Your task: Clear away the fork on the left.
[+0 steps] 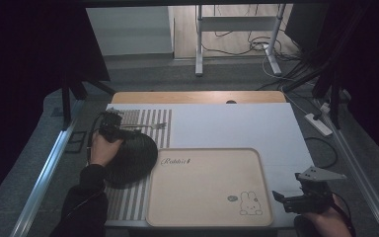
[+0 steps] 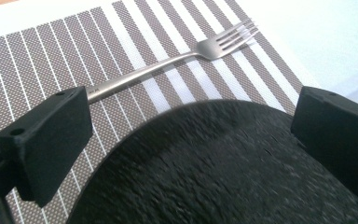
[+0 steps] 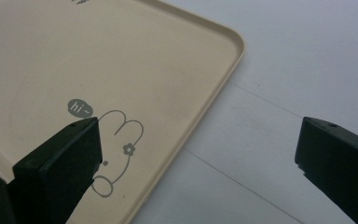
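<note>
The high view is dim, its sides sunk in near-black, with soft light on the desk (image 1: pixel 237 123) from above. Both gripper views are brighter; their near black fingers (image 2: pixel 46 140) are slightly soft, and the fork (image 2: pixel 177 60) tines catch glare.

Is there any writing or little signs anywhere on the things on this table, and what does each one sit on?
"Rabbit", in cursive script, near the top left corner of the beige tray.
"hi~", in a small dark speech bubble on the tray, just above the rabbit drawing.
The same bubble in the high view is too small to read.
No writing can be made out on the fork, the striped placemat or the black round mat.
</note>
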{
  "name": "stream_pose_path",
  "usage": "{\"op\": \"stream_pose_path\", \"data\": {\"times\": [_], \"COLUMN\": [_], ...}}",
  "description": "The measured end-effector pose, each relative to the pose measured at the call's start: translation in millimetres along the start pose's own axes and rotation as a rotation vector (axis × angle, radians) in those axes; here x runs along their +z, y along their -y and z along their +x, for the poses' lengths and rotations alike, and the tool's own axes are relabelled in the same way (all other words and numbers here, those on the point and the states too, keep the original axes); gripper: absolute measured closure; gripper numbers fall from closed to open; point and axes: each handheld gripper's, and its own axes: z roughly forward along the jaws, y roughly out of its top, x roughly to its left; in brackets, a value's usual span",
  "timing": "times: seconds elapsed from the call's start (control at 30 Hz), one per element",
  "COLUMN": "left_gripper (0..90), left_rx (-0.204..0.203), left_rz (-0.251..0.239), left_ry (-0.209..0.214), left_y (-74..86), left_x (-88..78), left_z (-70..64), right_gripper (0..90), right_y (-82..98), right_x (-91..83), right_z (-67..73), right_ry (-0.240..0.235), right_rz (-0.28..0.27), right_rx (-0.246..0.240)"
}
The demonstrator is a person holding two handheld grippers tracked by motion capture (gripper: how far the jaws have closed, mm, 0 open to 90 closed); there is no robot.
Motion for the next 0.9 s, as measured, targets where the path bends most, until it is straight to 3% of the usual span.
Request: {"op": "stream_pose_path", "data": {"times": [0.53, 0.73, 0.83, 0.9], "left_gripper": [0.0, 0.1, 4.8, 12.4], "left_rx": [-0.013, -0.005, -0.02, -0.023], "left_rz": [0.034, 0.07, 0.077, 0.077], "left_ry": [-0.035, -0.077, -0.089, -0.087], "left_y": [-18.3, -25.0, -28.6, -29.1], "left_x": [22.9, 33.8, 38.3, 38.9], "left_z": [16.6, 23.8, 30.6, 32.3], "right_gripper": [1.2, 1.2, 1.2, 1.2], "right_y": [-0.1, 0.0, -0.1, -0.2], "right_x": [0.4, 0.5, 0.4, 0.5], "right_z": [0.0, -0.1, -0.2, -0.3], "right_ry": [0.0, -0.002, -0.004, -0.005], "right_rz": [0.001, 0.0, 0.002, 0.003], "right_rx": [0.0, 0.001, 0.003, 0.003]}}
